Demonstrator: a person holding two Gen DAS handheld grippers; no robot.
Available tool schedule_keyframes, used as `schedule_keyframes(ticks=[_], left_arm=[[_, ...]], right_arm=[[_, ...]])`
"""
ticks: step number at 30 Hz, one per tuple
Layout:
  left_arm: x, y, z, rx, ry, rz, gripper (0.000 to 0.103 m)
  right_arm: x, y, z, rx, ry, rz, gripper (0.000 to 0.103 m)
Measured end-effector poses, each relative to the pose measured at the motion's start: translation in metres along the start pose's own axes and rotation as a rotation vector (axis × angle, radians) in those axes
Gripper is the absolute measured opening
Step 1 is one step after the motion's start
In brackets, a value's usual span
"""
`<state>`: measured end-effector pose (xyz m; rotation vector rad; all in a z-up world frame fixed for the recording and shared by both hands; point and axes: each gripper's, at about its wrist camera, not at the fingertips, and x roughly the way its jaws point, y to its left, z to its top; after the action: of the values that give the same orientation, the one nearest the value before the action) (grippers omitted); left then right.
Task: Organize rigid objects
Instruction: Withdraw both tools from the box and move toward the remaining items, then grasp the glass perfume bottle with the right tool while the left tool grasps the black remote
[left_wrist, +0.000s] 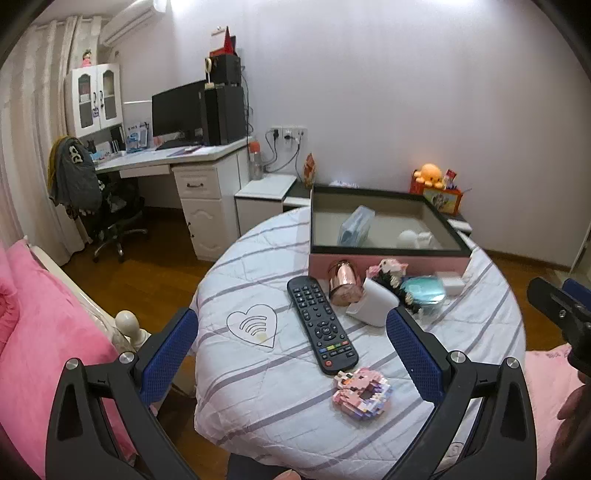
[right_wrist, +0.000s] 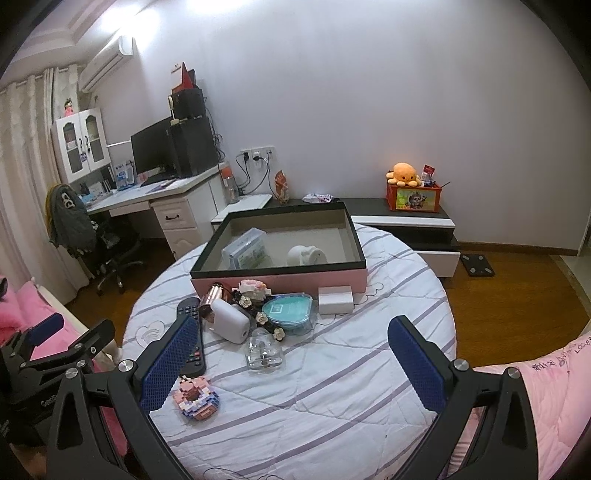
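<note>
Pink-and-white block figure (right_wrist: 196, 399) flat beside black remote (left_wrist: 321, 325)

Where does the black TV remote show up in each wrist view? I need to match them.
Left wrist: the black TV remote lies at centre, fully visible, on the striped cloth.
Right wrist: the remote sits lower left, mostly hidden behind the right gripper's left finger.
Shared landmark: the pink box with the black rim behind it.

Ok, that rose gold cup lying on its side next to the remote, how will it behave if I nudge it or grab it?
The cup lies on its side, so a nudge would probably roll it toward the remote or the pink box. Its shiny metallic skin looks slippery. It seems rigid and probably light.
</note>
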<state>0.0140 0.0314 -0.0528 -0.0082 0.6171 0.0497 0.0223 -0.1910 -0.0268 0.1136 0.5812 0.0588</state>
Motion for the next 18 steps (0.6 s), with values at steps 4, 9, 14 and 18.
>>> schedule_keyframes(ticks=[4, 9, 14, 18], left_arm=[[0.028, -0.002, -0.004, 0.013, 0.052, 0.009, 0.103], [0.066, -0.010, -0.011, 0.025, 0.124, 0.006, 0.103], [0.107, -0.017, -0.016, 0.030, 0.202, -0.003, 0.103], [0.137, -0.022, -0.020, 0.033, 0.269, -0.017, 0.103]], right_arm=[[0.024, -0.001, -0.007, -0.016, 0.049, -0.021, 0.103], [0.061, 0.001, -0.019, -0.046, 0.133, -0.034, 0.103], [0.097, 0.005, -0.032, -0.071, 0.216, -0.021, 0.103], [0.120, 0.009, -0.039, -0.095, 0.263, -0.003, 0.103]])
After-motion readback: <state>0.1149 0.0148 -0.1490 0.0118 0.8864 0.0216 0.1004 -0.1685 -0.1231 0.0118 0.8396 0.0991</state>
